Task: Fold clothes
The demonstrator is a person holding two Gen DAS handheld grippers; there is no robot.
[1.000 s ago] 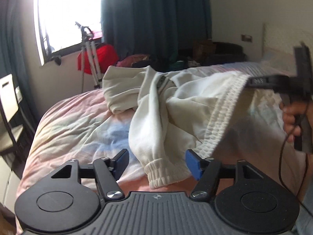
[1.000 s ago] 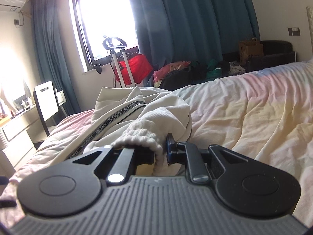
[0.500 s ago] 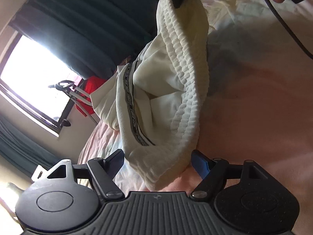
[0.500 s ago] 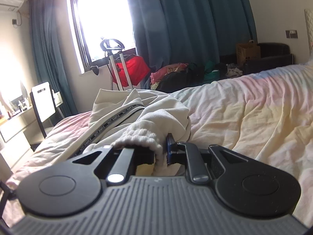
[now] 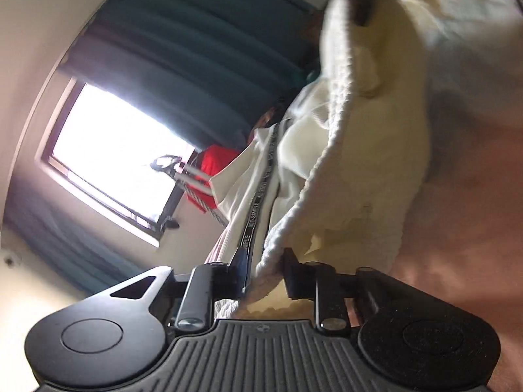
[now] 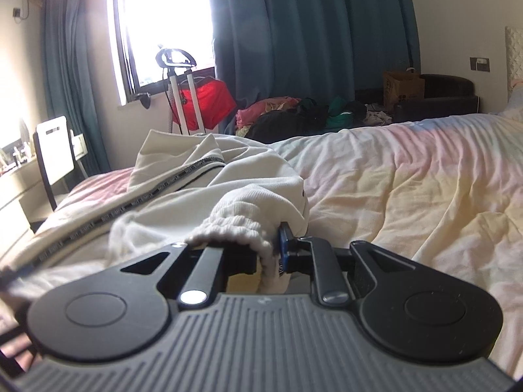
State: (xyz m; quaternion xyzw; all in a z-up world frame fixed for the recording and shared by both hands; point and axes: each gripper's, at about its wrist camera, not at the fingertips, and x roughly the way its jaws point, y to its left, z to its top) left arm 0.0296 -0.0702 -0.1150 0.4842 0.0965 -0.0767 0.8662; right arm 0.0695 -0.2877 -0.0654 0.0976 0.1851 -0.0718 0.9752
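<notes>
Both grippers are clamped on the cream sweatpants [image 6: 202, 192]: left gripper [image 5: 261, 271] and right gripper [image 6: 268, 254] each pinch the ribbed waistband, probably stretching it flat over the bed [image 6: 408, 176] for folding.

Both grippers look alike — the left gripper [image 5: 261, 272] and right gripper [image 6: 268, 254] have matte black ribbed bodies, round side discs, silver screws, blue-padded fingers [image 6: 283, 248].
</notes>
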